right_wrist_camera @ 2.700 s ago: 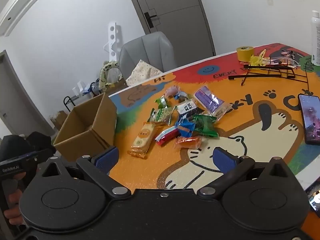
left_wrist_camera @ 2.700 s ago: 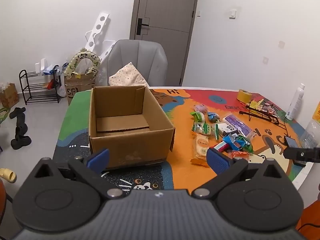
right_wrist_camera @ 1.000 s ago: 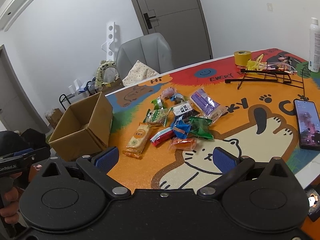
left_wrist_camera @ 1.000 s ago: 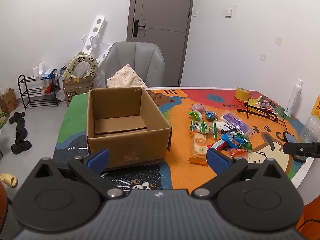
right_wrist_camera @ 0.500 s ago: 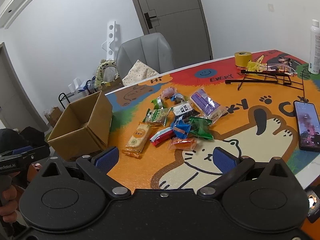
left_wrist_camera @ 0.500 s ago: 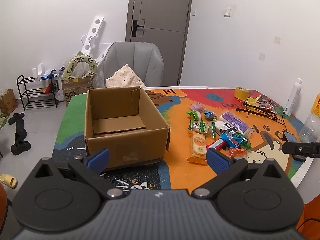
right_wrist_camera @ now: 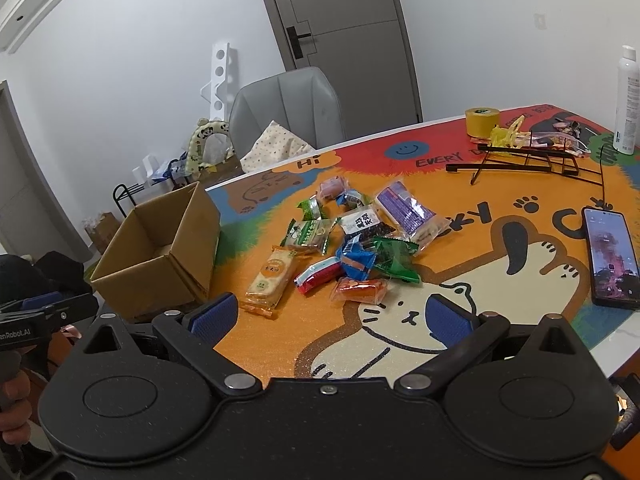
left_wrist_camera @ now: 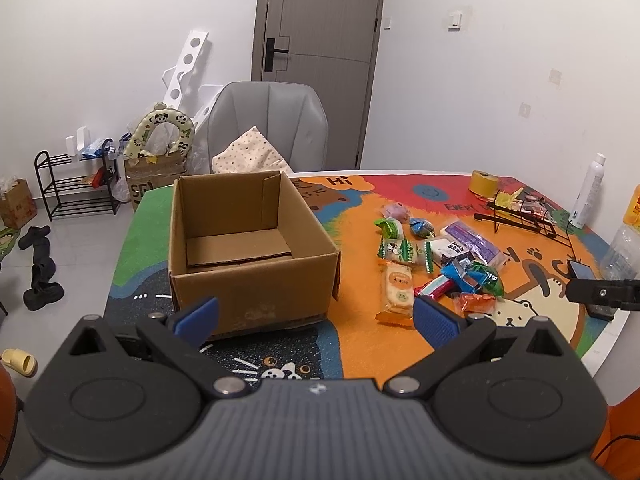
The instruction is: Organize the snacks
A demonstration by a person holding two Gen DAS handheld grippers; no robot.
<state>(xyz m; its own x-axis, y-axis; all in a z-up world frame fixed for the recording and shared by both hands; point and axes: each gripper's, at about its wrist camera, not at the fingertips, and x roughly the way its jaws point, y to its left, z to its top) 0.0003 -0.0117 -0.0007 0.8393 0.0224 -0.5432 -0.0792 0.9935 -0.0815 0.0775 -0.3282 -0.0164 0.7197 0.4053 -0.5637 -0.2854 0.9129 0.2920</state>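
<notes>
Cardboard box [left_wrist_camera: 252, 248]: empty, ahead of left hand-held gripper [left_wrist_camera: 316, 316], likely receptacle. Snack pile [right_wrist_camera: 348, 240]: ahead of right hand-held gripper [right_wrist_camera: 332, 316]. Both spread wide, holding nothing.

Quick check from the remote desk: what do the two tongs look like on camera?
Both look alike: a black body with two round discs, silver pivot screws, and black fingers ending in blue textured pads. The left tongs have a ribbed grey centre; in the right view their side carries white lettering. The right tongs are all black.
</notes>
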